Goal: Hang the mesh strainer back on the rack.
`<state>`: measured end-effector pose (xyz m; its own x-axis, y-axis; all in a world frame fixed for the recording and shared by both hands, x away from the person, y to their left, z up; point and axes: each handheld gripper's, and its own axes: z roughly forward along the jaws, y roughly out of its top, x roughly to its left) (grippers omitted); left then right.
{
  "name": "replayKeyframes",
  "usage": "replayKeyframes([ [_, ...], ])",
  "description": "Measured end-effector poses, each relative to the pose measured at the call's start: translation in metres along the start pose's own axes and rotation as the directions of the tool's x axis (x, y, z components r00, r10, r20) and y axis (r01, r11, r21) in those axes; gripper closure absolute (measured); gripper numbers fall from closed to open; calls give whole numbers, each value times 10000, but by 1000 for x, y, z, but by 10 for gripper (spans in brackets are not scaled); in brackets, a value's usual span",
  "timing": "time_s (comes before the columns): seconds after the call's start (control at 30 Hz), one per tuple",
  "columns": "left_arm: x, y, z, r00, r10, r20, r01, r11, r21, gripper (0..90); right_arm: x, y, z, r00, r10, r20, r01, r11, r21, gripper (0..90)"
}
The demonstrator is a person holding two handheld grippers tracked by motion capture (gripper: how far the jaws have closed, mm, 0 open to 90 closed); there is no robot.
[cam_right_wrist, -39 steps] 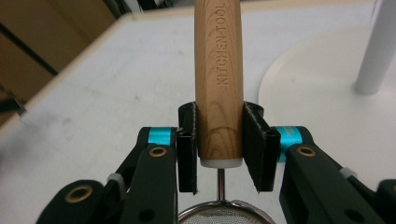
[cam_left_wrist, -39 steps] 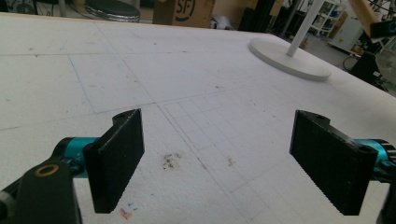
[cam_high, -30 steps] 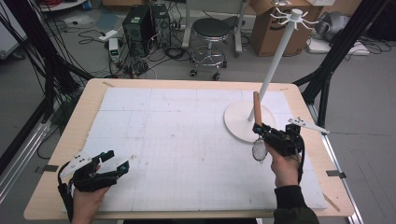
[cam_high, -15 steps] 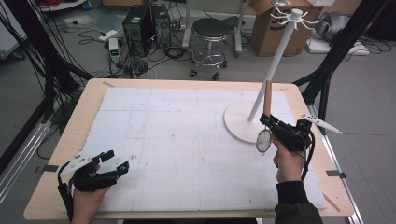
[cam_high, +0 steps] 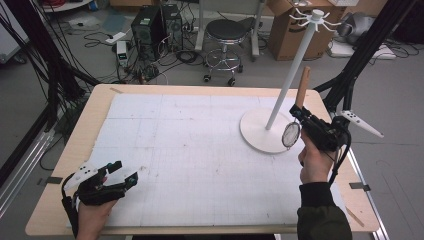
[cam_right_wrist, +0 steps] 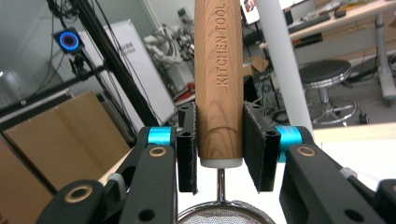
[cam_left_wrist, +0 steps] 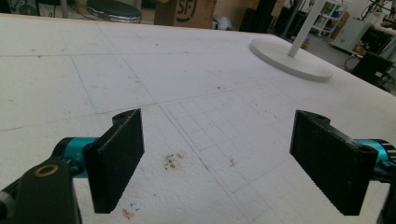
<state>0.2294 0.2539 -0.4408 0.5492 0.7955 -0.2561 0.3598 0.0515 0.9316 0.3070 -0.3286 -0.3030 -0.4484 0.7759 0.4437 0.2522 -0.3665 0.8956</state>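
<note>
The right gripper (cam_high: 300, 116) is clamped on a strainer (cam_high: 291, 134) by its wooden handle (cam_right_wrist: 219, 79), held upright beside the white stand (cam_high: 292, 72) at the table's (cam_high: 200, 90) two o'clock — the right gripper view reads "KITCHEN TOOL" there. The left gripper (cam_high: 122, 172), jaws apart and empty, rests at seven o'clock.

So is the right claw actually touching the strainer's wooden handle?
Touching: the right gripper view shows both pads of the right claw pressed against the wooden handle.

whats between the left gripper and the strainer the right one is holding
In the high view, only bare white table mat lies between the left gripper and the strainer; the rack's round base sits just beside the strainer.
</note>
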Motion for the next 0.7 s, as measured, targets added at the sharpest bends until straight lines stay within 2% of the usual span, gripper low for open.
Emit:
replayKeyframes([
  [0.07,0,0,0,10000,3,-5,-3,10000,3,183,-1,5,-1,9999,108,-81,-109,9997,-196,689],
  [0.3,1,-1,0,10000,-40,-37,40,10000,20,183,-1,22,-2,10000,-60,14,61,9967,-805,689],
  [0.47,1,0,1,10000,58,-52,-58,10000,7,183,-4,34,-1,10000,-2,59,8,9959,-910,689],
  [0.7,1,0,1,10000,22,-62,-22,10000,27,183,-1,49,2,9998,-188,64,195,9920,-1245,689],
])
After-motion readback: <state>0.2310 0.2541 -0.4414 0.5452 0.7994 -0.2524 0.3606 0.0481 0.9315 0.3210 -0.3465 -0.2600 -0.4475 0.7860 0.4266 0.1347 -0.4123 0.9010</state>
